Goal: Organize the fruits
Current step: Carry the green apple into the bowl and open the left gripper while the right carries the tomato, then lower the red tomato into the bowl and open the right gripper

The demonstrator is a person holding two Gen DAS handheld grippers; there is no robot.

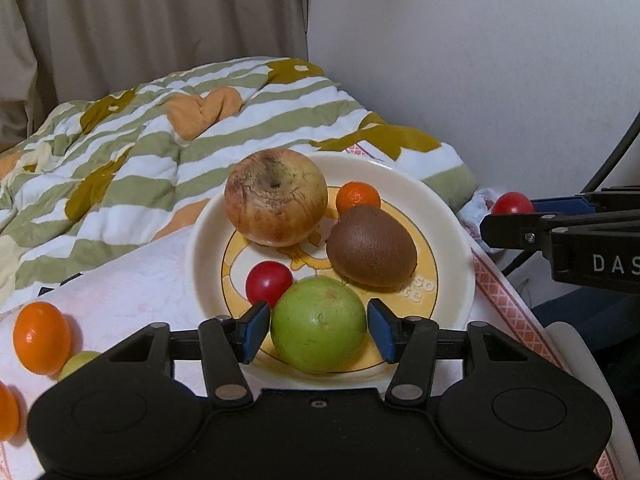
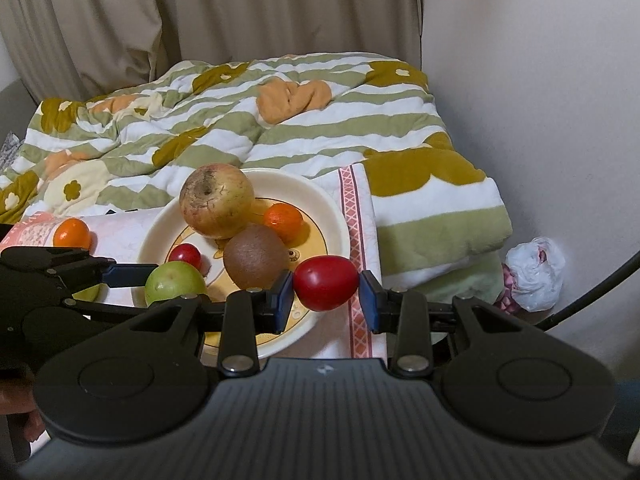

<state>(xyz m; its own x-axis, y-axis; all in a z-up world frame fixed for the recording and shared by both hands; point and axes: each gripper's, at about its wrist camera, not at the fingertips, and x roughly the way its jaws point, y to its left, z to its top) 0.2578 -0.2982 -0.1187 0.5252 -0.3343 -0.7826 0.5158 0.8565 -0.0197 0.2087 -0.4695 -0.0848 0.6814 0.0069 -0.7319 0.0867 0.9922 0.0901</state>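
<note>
- Three oranges (image 1: pixel 42 343) lying left of plate (image 1: pixel 448 216), one small green fruit beside them.
- Plate holding five: apple (image 1: pixel 275 197), orange, kiwi (image 1: pixel 372 245), red tomato (image 1: pixel 269 283), green fruit (image 1: pixel 319 327).
- Left gripper (image 1: pixel 318 330) standing wide around green fruit, pads clear.
- Right gripper (image 2: pixel 326 300) clamping second tomato (image 2: pixel 326 283) over plate's right rim.

Beige curtain (image 2: pixel 120 20) behind – white wall (image 2: pixel 540 80) right, striped quilt (image 2: pixel 280 128).
</note>
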